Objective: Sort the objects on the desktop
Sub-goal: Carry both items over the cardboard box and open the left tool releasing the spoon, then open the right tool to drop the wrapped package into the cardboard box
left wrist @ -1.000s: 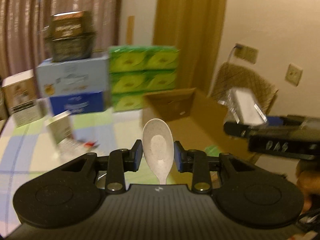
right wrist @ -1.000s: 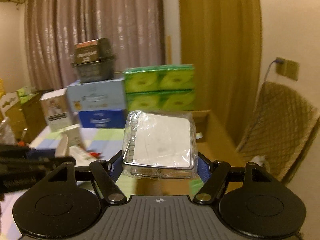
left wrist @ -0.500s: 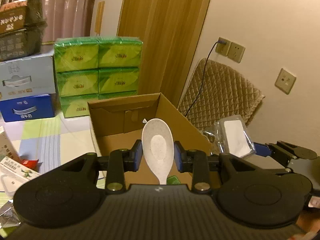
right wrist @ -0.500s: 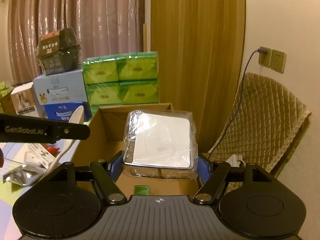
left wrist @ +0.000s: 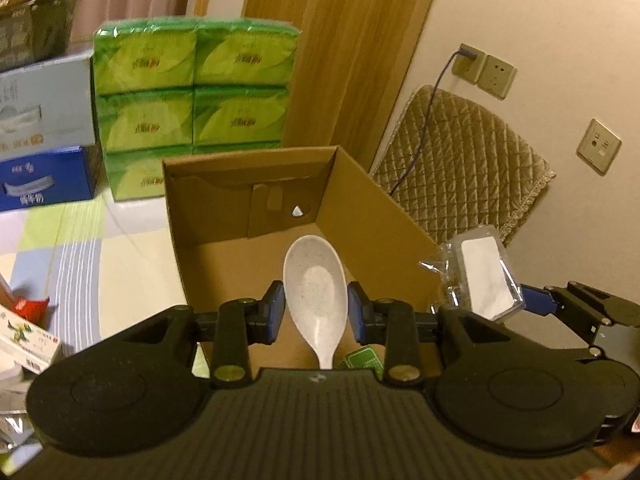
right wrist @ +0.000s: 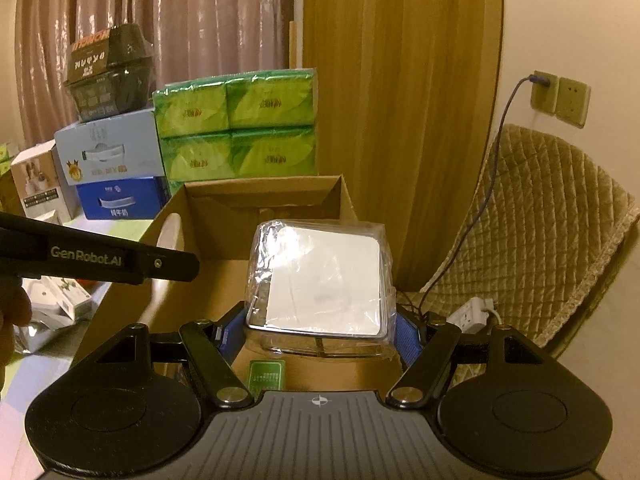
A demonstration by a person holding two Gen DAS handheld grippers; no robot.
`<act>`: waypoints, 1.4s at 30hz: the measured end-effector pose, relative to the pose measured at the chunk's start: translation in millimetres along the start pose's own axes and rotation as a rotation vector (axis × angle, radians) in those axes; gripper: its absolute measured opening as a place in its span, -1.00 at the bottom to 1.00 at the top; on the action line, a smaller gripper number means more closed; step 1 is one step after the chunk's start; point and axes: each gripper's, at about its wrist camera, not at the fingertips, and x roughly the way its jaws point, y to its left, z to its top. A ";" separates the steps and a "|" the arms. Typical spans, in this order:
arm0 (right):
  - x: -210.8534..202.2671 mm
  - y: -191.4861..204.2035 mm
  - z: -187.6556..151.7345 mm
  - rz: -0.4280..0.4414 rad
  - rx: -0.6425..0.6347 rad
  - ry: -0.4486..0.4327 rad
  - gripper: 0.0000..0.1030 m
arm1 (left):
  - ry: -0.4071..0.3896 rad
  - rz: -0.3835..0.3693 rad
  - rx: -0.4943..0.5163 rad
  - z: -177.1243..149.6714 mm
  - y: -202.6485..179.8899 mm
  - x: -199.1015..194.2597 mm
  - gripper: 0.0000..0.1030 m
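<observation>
Left gripper (left wrist: 316,312) is clamped on one speckled white spoon (left wrist: 315,288), bowl up, handle running down out of sight behind the gripper body. It hangs over the open cardboard box (left wrist: 376,216). Right gripper (right wrist: 320,328) has its blue pads pressed against one clear-wrapped square case (right wrist: 320,280), white face toward the camera, also above the box, at its right side. In the right wrist view the left gripper shows only as a black bar crossing in from the left, with the spoon a pale blur behind it.

Down in the box, one small green card (right wrist: 266,376) lies on the floor, half cut off by the gripper bodies in both views; its print is too small to read. Behind the box stands one wrapped block of green tissue packs (left wrist: 196,92), six faces visible in the left wrist view with the bottom row partly hidden by the box wall. Left of it, a grey carton on a blue carton (right wrist: 120,200), a dark tub on top. Two wall sockets (right wrist: 560,94) sit side by side, one with a cable plugged in, above a quilted chair (right wrist: 552,232).

Against half a second back, both grippers have come lower and closer to the box; each grip is unchanged.
</observation>
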 end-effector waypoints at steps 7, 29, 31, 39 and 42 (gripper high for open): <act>1.4 3.8 -0.9 0.003 -0.005 0.005 0.36 | -0.002 0.029 0.000 -3.3 8.8 -8.9 -0.35; 22.4 14.6 -6.0 0.064 0.046 0.100 0.49 | -0.121 0.099 0.025 -13.6 27.7 -71.3 0.88; 14.8 13.8 -3.3 0.053 0.040 0.077 0.53 | -0.128 0.105 0.026 -16.8 30.1 -76.6 0.91; -25.4 13.0 6.9 0.044 0.062 -0.002 0.71 | -0.155 0.143 0.020 -35.6 39.3 -105.9 0.98; -41.4 18.9 7.3 0.051 0.058 -0.018 0.76 | -0.160 0.155 0.014 -45.4 44.1 -121.3 0.98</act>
